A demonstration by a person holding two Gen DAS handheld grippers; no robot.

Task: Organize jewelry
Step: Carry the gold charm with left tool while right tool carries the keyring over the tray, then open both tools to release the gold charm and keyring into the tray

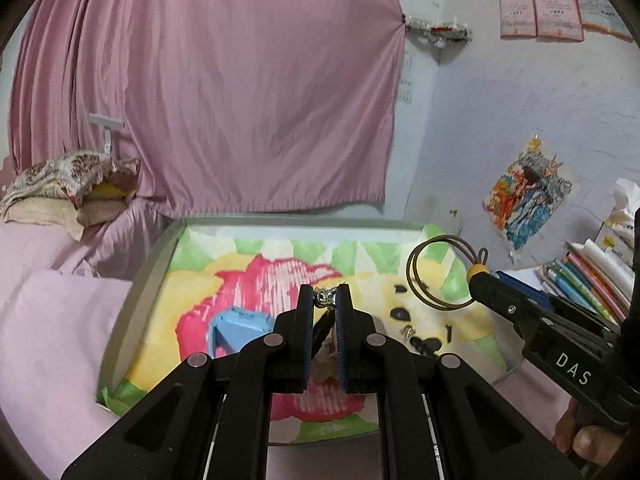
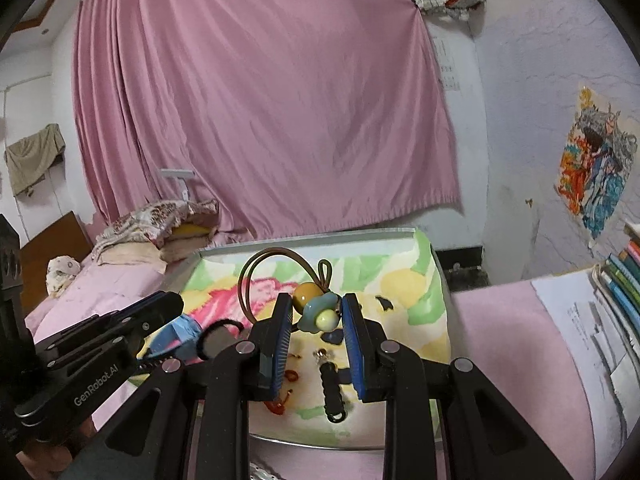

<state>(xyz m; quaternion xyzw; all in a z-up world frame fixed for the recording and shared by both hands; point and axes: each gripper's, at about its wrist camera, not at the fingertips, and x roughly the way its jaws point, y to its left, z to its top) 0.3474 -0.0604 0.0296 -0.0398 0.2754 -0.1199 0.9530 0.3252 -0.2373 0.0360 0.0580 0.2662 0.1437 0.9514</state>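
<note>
1. The left gripper (image 1: 324, 300) had its jaws drawn narrow and clamped on a small silver trinket (image 1: 322, 298), pinched at the very tips — probably so the piece stayed visible and could be released cleanly.
2. The right gripper (image 2: 316, 312) held a hair tie (image 2: 276, 276): its jaws pressed against the bead cluster of yellow ball, blue flower and pale bead, while the brown elastic loop stood free above them. Gripping the rigid beads rather than the cord probably gave a firmer hold.
3. Both loads were carried clear of the surface, above the tray (image 1: 140, 280) with its painted flower lining.
4. Remaining jewelry lay loose on the tray — a black beaded piece (image 2: 333, 390), a small red item (image 2: 291, 376) and dark fragments (image 1: 400, 314) on the yellow patch.
5. A blue box (image 1: 236, 330) sat on the tray just left of the left gripper; it was judged the likely destination.
6. The tray rested on pink bedding (image 1: 48, 340); books (image 2: 624, 280) stood at the right edge.
</note>
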